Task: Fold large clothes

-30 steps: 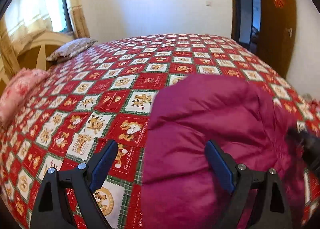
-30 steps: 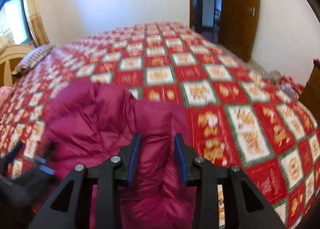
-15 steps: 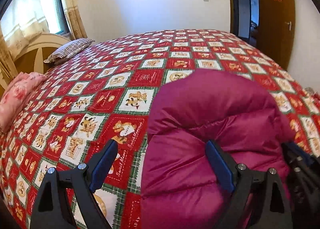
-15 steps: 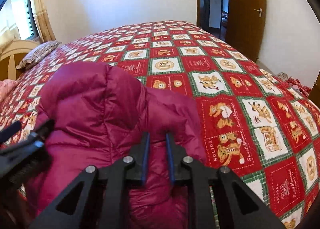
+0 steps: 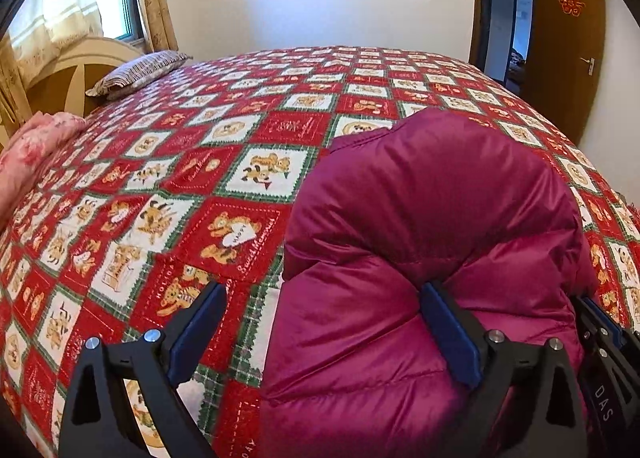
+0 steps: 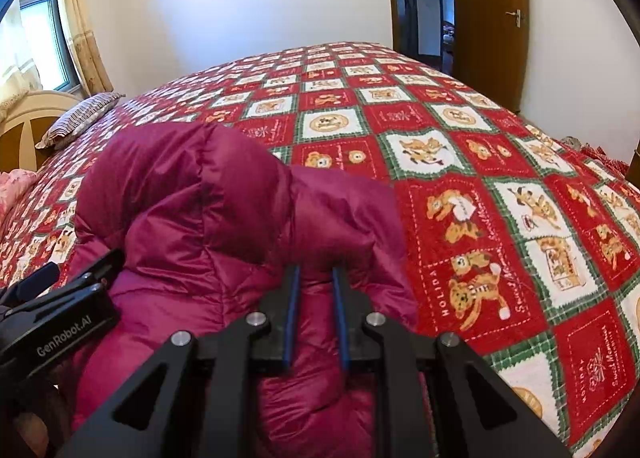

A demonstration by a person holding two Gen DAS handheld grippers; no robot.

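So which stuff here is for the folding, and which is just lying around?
For the folding:
- jacket, puffy, magenta
- right gripper, pinching a fold of it
- left gripper, open over its edge
- bed cover it lies on

Just lying around:
- striped pillow
- pink bedding
- door

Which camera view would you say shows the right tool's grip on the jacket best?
The right wrist view: the right tool pinches a fold of the magenta jacket between narrow jaws. The left wrist view shows only that tool's edge beside the jacket.
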